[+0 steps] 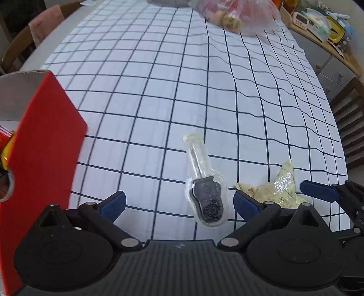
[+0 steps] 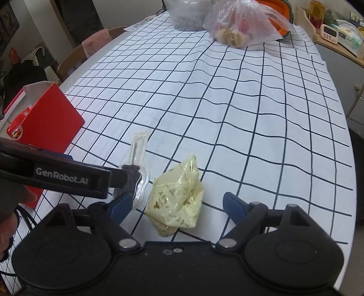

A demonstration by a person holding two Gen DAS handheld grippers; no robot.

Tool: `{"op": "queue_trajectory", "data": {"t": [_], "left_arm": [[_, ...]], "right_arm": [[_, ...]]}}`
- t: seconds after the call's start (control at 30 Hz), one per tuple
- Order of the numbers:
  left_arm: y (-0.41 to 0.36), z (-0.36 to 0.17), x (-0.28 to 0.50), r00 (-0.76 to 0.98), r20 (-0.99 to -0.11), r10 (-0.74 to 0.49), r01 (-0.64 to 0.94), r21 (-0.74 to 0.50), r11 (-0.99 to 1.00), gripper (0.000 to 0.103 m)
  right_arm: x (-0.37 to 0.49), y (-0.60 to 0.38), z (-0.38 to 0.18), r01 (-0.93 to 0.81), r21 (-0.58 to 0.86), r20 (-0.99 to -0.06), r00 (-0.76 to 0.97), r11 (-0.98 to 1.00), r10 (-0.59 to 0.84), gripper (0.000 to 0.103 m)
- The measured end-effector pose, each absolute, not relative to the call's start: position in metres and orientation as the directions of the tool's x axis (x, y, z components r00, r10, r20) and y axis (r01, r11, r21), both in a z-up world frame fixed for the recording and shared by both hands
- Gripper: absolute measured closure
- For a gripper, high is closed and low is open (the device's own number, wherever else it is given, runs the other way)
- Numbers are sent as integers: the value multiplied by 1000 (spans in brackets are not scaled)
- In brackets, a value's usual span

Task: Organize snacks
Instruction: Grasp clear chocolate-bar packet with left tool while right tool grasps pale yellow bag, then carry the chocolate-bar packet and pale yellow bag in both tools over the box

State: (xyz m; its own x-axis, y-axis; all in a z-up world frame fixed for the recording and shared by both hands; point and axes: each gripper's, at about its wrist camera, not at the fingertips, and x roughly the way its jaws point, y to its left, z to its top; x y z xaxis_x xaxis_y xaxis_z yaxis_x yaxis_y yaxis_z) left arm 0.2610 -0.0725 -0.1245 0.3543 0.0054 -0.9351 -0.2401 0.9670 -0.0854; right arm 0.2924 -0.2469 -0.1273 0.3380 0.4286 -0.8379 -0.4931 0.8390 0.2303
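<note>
A clear-wrapped dark snack on a stick [image 1: 206,198] lies on the checked tablecloth between the open fingers of my left gripper [image 1: 179,203]. It also shows in the right wrist view [image 2: 138,164], partly hidden by the left gripper's arm. A pale yellow wrapped snack [image 2: 176,202] lies between the open fingers of my right gripper [image 2: 179,205]; it also shows in the left wrist view [image 1: 270,187]. A red open box [image 1: 43,145] holding red and yellow packets stands at the left, also seen in the right wrist view [image 2: 49,118].
A clear plastic bag of food [image 2: 243,25] and a grey bag [image 2: 186,13] sit at the table's far end. Wooden chairs [image 2: 72,57] stand along the left edge, another chair [image 1: 350,120] at the right. A cluttered sideboard [image 1: 323,29] is at the far right.
</note>
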Motion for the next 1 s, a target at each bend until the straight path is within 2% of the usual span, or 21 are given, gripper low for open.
{"op": "queue_trajectory", "data": {"t": [0.07,0.27,0.4,0.53,0.77,0.9,0.93,1.0], "left_arm": [[-75,-128,265,349,-937,1,-230,-84,970,2],[-81,-140,277,304,-953,-6,-226,-78,971,14],[-86,-144,283,287,-958,-9,-222,-75,972,24],[-95,-146,287,281,-960,3,-209,-58,976,27],[-107,-145,289,283,-958,39,-211,-23,977,34],[-116,-141,284,298,-952,68,-205,6,979,49],[-119,-140,283,302,-951,69,-203,7,979,56],[-123,-138,280,310,-948,70,-194,9,981,62]], "right_arm": [[295,-245,-128,-507,239,-836,327,828,441,20],[299,-242,-135,-510,242,-844,309,825,438,27],[300,-246,-137,-512,263,-845,287,818,452,49],[300,-253,-135,-504,274,-838,292,819,460,54],[300,-272,-134,-476,286,-831,308,832,463,56],[298,-283,-131,-453,288,-829,324,844,457,56],[297,-285,-131,-448,288,-828,327,846,455,56],[296,-288,-130,-438,289,-827,334,852,452,56]]}}
